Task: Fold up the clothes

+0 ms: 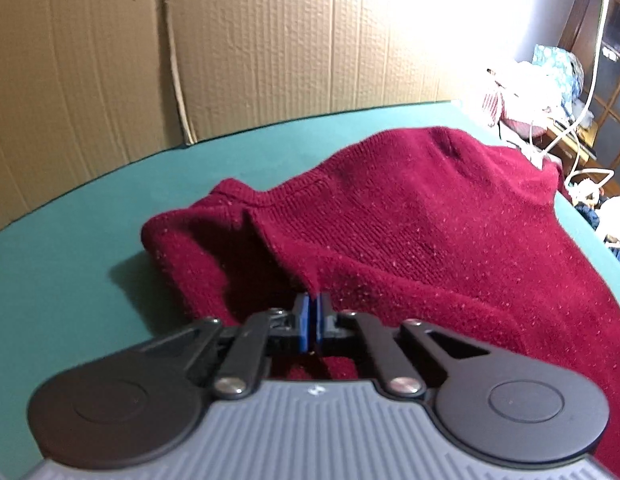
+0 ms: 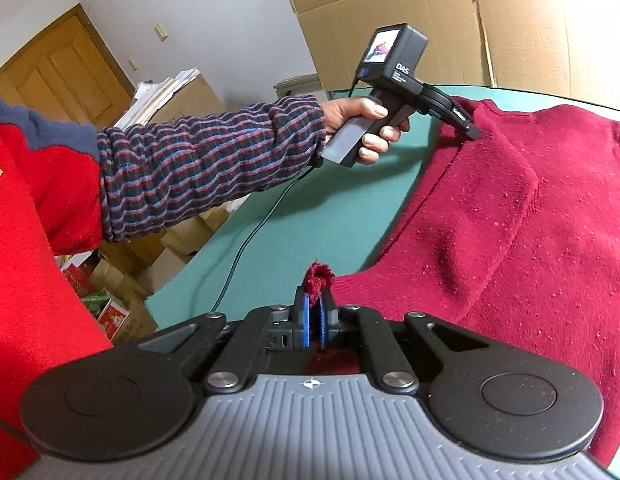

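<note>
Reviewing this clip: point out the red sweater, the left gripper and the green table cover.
red sweater [image 2: 529,220]: right wrist view, on its flat knit body.
left gripper [image 2: 471,132]: right wrist view, at its fingertips on the sweater's edge.
green table cover [image 1: 70,264]: left wrist view, bare patch left of the sweater.

Cardboard panels [image 1: 270,52] stand behind the green table [image 1: 62,264]; a wooden door [image 2: 66,76].

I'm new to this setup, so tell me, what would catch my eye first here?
The dark red knitted sweater spread over the green table dominates. Both grippers pinch its near edge: the right gripper with a tuft of knit between its fingers, the left gripper shut on a fold.
</note>
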`<state>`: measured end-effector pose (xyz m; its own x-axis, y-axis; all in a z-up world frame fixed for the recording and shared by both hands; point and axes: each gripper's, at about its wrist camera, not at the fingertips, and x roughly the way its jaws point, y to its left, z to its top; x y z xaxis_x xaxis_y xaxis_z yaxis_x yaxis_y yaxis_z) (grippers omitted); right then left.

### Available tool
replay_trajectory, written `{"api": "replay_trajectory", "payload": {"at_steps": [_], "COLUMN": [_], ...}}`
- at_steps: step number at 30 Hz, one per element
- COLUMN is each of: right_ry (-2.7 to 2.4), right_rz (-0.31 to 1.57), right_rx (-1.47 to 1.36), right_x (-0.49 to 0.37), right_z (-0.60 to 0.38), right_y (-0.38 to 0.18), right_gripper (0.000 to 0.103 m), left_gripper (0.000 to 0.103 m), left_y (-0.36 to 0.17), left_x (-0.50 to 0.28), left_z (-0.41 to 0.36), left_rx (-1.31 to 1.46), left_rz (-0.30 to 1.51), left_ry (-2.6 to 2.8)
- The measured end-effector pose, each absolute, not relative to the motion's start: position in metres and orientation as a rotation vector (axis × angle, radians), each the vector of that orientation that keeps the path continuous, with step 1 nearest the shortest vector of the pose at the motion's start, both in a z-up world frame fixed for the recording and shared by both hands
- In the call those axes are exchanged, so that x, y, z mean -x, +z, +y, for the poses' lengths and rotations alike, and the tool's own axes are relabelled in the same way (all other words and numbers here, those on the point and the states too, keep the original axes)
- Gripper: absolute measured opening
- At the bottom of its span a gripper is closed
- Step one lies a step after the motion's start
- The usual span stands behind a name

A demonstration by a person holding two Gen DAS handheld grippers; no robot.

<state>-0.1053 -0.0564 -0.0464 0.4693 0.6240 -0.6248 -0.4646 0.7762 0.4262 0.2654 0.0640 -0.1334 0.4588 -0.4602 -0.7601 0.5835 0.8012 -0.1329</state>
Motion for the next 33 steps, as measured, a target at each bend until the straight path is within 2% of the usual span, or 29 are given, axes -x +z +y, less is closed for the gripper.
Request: {"api": "replay_trajectory", "payload": {"at_steps": [10, 17, 30, 33], "right_ry": [0.717, 0.690, 0.725, 0.699], "right_rz": [0.831, 0.903, 0.976, 1.024], "right_rx": [-0.208, -0.161, -0.175, -0.177], "right_x": [0.116, 0.114, 0.124, 0.117], "right_z": [-0.072, -0.080, -0.071, -0.067], "right_y": [-0.033, -0.051, -0.075, -0.092], "right_gripper": [0.006, 0.006, 0.006, 0.012], "left_gripper": [0.000, 0.000, 0.000, 0.000], "left_y": [-0.103, -0.138, -0.134, -0.146], "left_x": [-0.251, -0.251, -0.235, -0.237], "left_z": [0.091, 0.082, 0.098, 0.094], "left_rx": [-0.116, -0.170, -0.113, -0.145], "left_rz": [0.831, 0.915, 0.874, 0.906], "left_ry": [-0.664, -0.626, -0.627, -0.608]}}
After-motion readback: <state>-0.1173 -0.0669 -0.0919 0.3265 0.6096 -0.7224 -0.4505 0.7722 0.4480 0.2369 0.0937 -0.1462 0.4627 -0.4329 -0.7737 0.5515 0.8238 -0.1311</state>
